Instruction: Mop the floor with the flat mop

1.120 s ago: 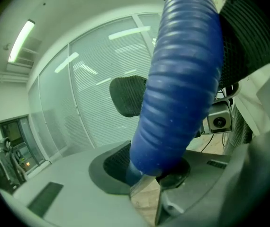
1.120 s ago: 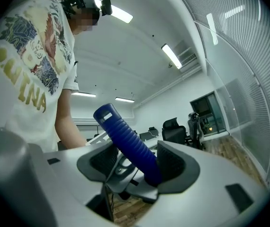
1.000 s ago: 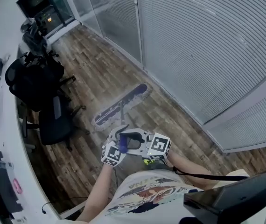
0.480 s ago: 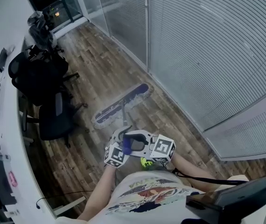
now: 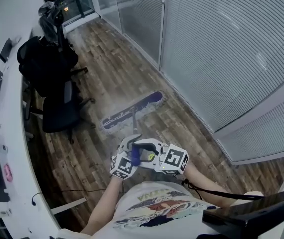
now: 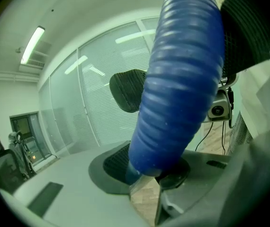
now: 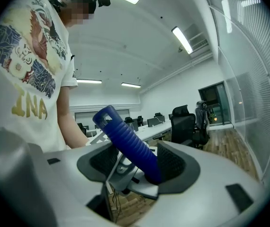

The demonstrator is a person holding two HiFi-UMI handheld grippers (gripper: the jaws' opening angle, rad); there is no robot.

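The flat mop's head (image 5: 132,110) lies on the wood floor (image 5: 107,68), angled, a little ahead of me. Its pole (image 5: 133,126) runs back to the blue ribbed handle (image 5: 135,157) in front of my chest. My left gripper (image 5: 128,149) is shut on that handle (image 6: 182,79), which fills most of the left gripper view (image 6: 135,126). From the right, my right gripper (image 5: 144,152) closes round the same handle (image 7: 125,136), which crosses between its pads (image 7: 137,167) next to a grey metal part. The two marker cubes sit side by side.
Black office chairs (image 5: 47,66) (image 5: 60,116) stand left of the mop beside a long white desk (image 5: 12,148). A glass partition with blinds (image 5: 221,49) runs along the right. A thin cable (image 5: 52,193) lies on the floor by the desk. A dark screen edge (image 5: 251,218) shows bottom right.
Floor, chairs and desk have slid up the head view while the mop head and both grippers keep their place in it: the mop has been drawn back along the floor. Both grips are unchanged.
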